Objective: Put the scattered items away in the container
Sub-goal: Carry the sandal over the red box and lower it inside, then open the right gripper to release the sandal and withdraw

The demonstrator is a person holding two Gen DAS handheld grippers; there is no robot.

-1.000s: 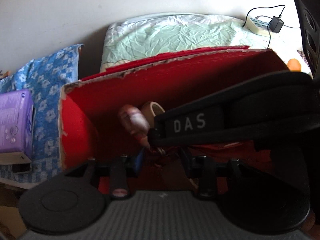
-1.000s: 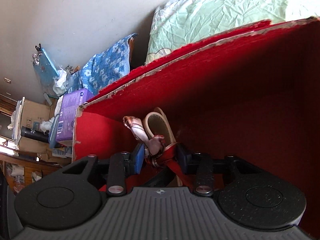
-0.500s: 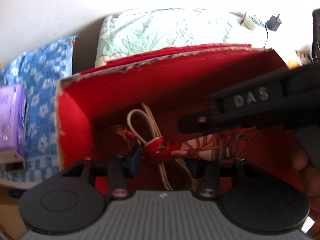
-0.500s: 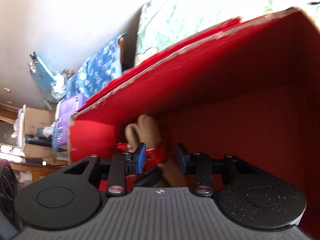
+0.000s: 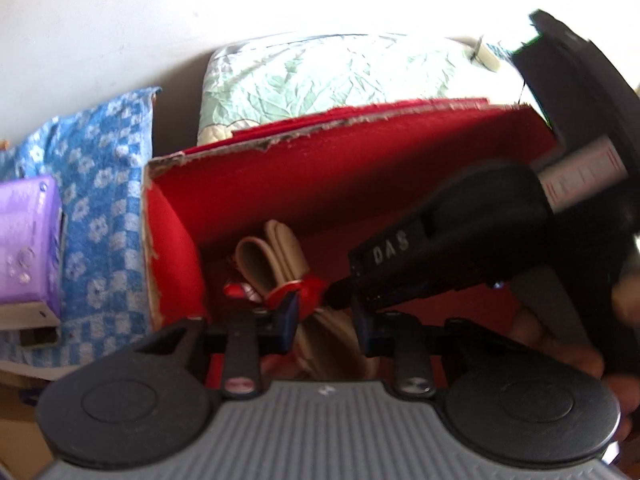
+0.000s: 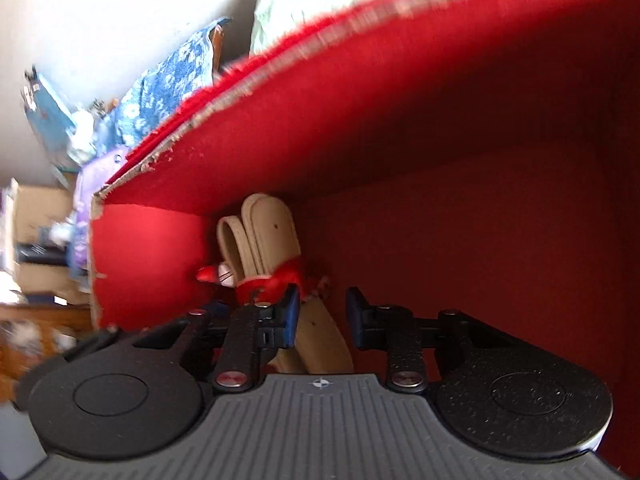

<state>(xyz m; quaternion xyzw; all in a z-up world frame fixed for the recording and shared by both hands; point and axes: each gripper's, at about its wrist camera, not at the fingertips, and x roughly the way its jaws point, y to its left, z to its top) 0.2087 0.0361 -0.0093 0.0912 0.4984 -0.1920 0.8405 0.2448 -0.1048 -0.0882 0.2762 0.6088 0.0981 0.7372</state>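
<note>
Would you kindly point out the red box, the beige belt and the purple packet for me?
Red box (image 5: 360,168): left wrist view, inner back wall.
Beige belt (image 6: 272,232): right wrist view, folded upper end.
Purple packet (image 5: 24,240): left wrist view, top face.

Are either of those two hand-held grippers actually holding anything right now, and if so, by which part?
Nothing is held. The left hand-held gripper and the right hand-held gripper are both open above the beige belt with a red scarf, which lies inside the red box.
</note>
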